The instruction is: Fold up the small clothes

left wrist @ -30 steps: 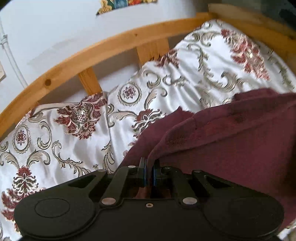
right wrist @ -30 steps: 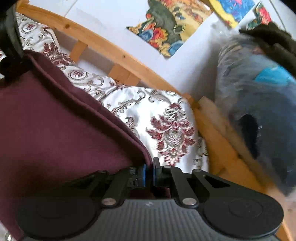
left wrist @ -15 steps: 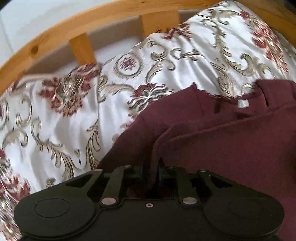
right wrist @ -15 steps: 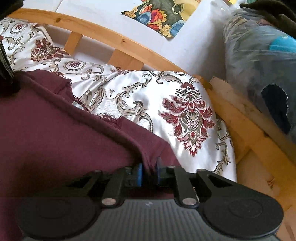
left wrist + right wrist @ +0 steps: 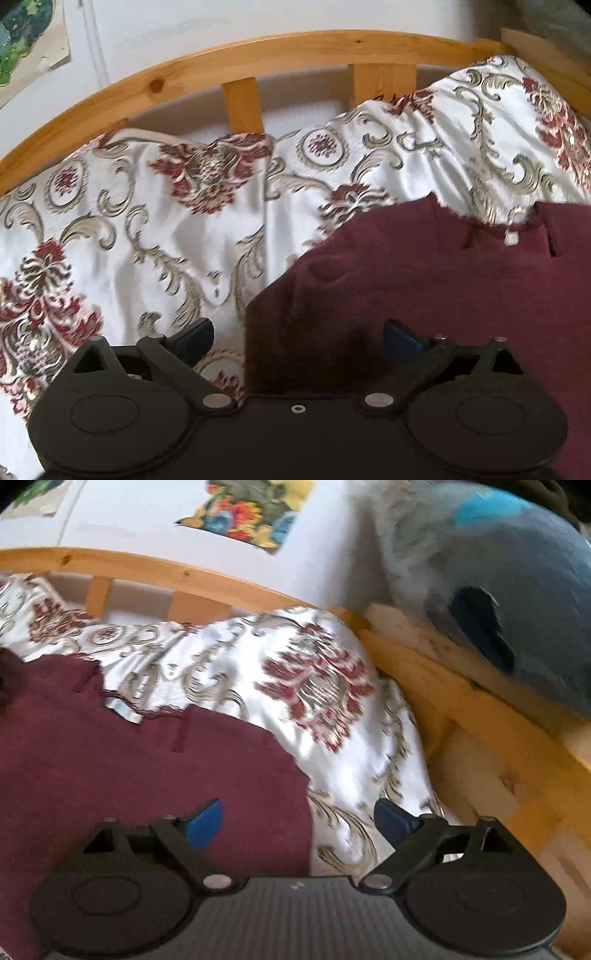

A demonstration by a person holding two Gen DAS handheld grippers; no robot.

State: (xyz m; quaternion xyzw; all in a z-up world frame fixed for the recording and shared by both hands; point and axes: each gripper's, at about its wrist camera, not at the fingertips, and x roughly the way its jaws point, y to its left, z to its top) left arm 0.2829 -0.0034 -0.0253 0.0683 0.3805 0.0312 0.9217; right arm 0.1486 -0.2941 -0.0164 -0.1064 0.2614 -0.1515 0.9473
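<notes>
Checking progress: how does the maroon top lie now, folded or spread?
Spread: the maroon top lies flat on the patterned bedspread, neckline and label showing, no fold visible. Its lower part is out of view.

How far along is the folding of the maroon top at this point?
Done: the maroon top lies spread on the patterned bedspread, neckline and label toward the headboard. In hand: nothing. The left gripper and right gripper have just opened, and the cloth between their jaws is no longer pinched. Left: every fold; none shows yet.

Pine bed rail (image 5: 258,55), floral bedspread (image 5: 147,221), white wall (image 5: 147,528) with posters (image 5: 251,513).
</notes>
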